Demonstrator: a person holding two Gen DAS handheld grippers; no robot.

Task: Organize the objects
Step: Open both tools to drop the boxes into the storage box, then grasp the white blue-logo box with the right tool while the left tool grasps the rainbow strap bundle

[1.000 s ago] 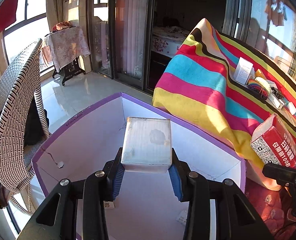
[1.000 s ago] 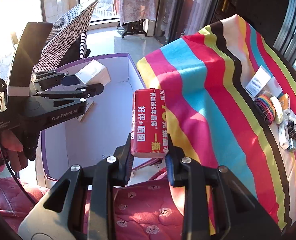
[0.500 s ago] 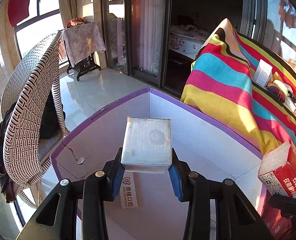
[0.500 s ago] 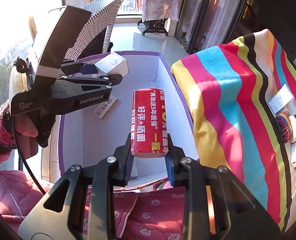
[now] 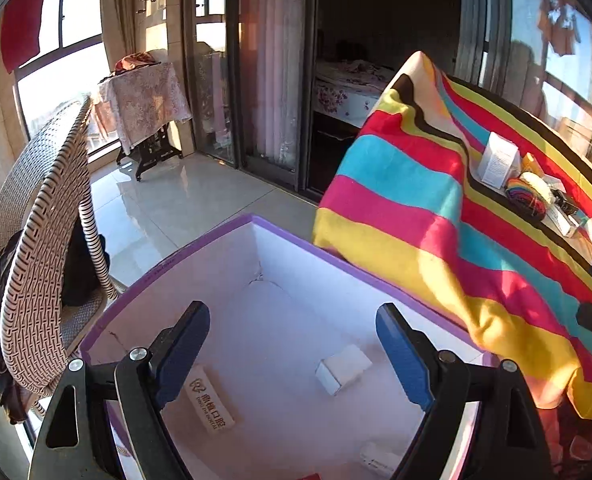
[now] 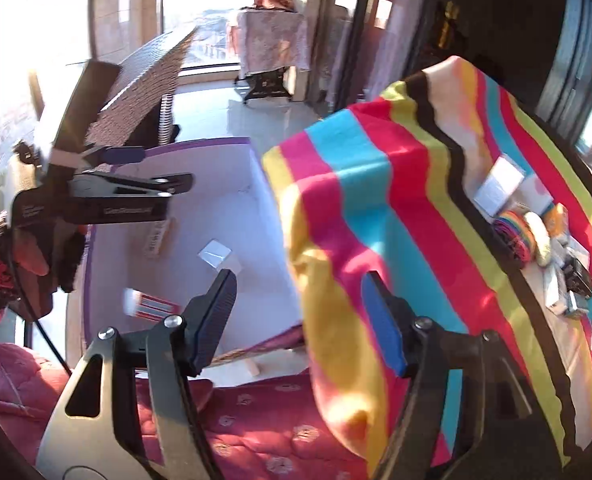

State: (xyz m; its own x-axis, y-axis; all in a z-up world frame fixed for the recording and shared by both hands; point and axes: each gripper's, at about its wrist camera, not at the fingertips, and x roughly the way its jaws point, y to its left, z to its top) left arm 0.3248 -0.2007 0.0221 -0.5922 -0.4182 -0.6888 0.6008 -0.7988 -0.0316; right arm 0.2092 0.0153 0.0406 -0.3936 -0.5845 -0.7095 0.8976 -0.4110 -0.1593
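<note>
Both jaws just opened wide, empty: left gripper (image 5: 291, 344), right gripper (image 6: 300, 316). Small white carton (image 5: 343, 368) lies in purple-rimmed white box (image 5: 296, 240). Next: fetch bench items at two o'clock, approaching squarely.

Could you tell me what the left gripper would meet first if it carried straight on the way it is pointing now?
Probably the white floor of the purple-edged box, near the small white box lying there; the left gripper is open and empty, though depth is hard to judge.

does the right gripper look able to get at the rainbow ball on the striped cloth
Probably yes: the right gripper has open, empty jaws, and the rainbow ball lies uncovered on the striped cloth, though small boxes crowd its far side.
</note>
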